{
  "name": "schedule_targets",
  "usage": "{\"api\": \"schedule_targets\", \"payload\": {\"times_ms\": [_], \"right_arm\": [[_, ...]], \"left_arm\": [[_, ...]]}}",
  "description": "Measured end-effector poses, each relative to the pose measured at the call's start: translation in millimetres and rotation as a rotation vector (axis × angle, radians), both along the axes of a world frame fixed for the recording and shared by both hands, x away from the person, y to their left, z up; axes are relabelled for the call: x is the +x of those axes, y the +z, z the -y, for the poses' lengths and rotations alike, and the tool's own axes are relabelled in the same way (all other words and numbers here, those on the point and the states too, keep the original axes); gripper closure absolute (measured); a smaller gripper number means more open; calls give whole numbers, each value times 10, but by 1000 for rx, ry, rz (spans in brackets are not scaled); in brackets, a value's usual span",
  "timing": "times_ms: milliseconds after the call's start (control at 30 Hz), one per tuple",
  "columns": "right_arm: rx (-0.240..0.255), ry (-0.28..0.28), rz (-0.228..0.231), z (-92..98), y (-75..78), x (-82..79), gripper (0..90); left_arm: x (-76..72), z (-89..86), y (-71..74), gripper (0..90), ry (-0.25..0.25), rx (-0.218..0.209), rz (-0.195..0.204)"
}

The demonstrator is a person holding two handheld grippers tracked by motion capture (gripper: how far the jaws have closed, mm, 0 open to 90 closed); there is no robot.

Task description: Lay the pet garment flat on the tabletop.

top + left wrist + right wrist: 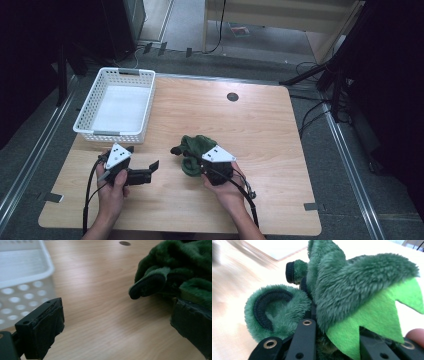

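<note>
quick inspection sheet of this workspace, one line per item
surface: wooden table, dark round hole near far edge
job's things: green plush garment at centre; white basket far left, nothing inside
clutter: nothing seen
grippers: right gripper shut on the garment; left gripper open, pointing at it, holding nothing
cables: one trails from each gripper; more on floor at right
surroundings: grey floor, dark stands, pale furniture beyond

Crumpled green plush garment [192, 150], lime felt trim, mid-table.
</note>
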State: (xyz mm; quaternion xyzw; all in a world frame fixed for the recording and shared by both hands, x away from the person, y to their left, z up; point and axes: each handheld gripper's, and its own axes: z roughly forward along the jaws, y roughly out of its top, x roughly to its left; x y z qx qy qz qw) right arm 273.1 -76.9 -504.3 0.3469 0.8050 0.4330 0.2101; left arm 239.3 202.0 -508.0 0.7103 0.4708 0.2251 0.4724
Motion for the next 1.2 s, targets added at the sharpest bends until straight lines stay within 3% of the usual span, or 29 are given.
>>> {"api": "schedule_targets", "payload": {"times_ms": [100, 133, 167, 233, 300, 367, 400, 433, 467, 533, 633, 667, 700, 767, 833, 900, 967, 1067, 1100, 1133, 1167, 1200], "right_arm": [[-9, 1, 2, 13, 85, -245, 801], [-10, 2, 1, 12, 83, -319, 746], [-5, 18, -12, 8, 71, -378, 631], [16, 86, -83, 0, 47, -440, 389], [27, 110, -85, 24, 56, -494, 354], [16, 86, -43, 54, 67, -496, 446], [2, 68, -36, 62, 61, -466, 519], [-14, 58, -31, 75, 47, -417, 677], [-20, 54, -32, 89, 37, -367, 773], [25, 45, -46, 126, 76, -241, 820], [127, 7, -27, 178, 244, 66, 775], [155, -22, -25, 193, 303, 209, 663], [189, -57, -24, 216, 358, 364, 586], [221, -164, -7, 303, 477, 630, 521], [259, -188, -8, 388, 547, 720, 483], [287, -162, -29, 474, 561, 724, 454], [260, -125, -61, 474, 484, 711, 442], [160, -63, -145, 369, 253, 700, 400], [126, -40, -173, 325, 174, 693, 408], [81, -40, -185, 284, 97, 684, 470], [33, -57, -194, 250, 22, 678, 542], [-8, -79, -208, 232, -50, 683, 634]], "left_arm": [[-40, 94, -12, 0, -65, 5, -9], [-51, 125, -21, 0, -86, 7, -11], [-58, 151, -33, 0, -102, 15, -12], [-70, 188, -57, 0, -126, 23, -19], [-70, 206, -77, 0, -141, 27, -26], [-58, 216, -96, 0, -154, 18, -41], [-50, 214, -100, 0, -160, 16, -49], [-41, 213, -104, 0, -165, 9, -57], [-34, 212, -107, 0, -168, 2, -61], [-16, 211, -111, 0, -168, -11, -68], [42, 234, -115, 0, -166, -22, -82], [65, 247, -114, 0, -160, -19, -84], [89, 256, -112, 0, -156, -19, -85], [132, 270, -109, 0, -142, -11, -102], [173, 277, -109, 0, -139, -7, -115], [213, 289, -118, 0, -165, -4, -121], [271, 304, -134, 0, -168, -5, -137], [386, 343, -178, 3, -100, 4, -199], [420, 359, -196, 61, -73, 12, -221], [445, 373, -216, 162, -59, 5, -242], [466, 376, -237, 261, -80, -12, -264], [482, 377, -255, 414, -114, -24, -284]]}}
